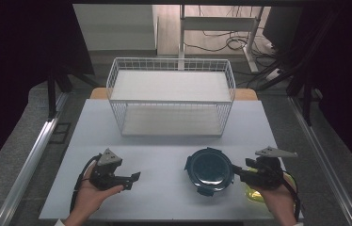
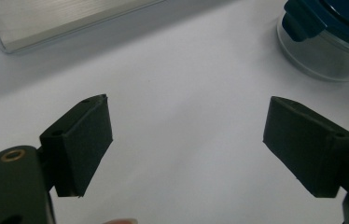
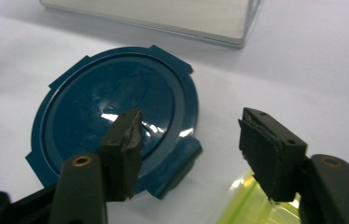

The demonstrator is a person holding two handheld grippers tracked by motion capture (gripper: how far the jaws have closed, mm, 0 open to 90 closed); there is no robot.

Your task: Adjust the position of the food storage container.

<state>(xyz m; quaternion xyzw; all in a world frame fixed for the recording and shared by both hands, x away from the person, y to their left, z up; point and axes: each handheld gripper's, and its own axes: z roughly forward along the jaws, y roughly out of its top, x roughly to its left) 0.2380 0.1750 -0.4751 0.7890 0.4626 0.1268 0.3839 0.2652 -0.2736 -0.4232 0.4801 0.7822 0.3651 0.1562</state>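
Observation:
A round container with a dark blue clip-on lid [image 1: 209, 168] stands on the white table, front right of centre. Its clear wall [image 2: 324, 51] is in the left gripper view at the top right. My right gripper [image 1: 241, 173] sits at the container's right edge with its jaws apart. In the right gripper view [image 3: 189, 128] one jaw hangs over the lid [image 3: 98, 112] and the other over bare table, neither pad pressing on anything. My left gripper [image 1: 134, 179] rests at the front left, open [image 2: 186, 119], with only tabletop between its jaws.
A white wire basket [image 1: 172, 66] with two levels stands at the back middle of the table [image 1: 164, 155]. A yellow-green container [image 1: 254, 192] lies under my right hand near the front right edge; its rim [image 3: 252, 205] shows below the right jaw.

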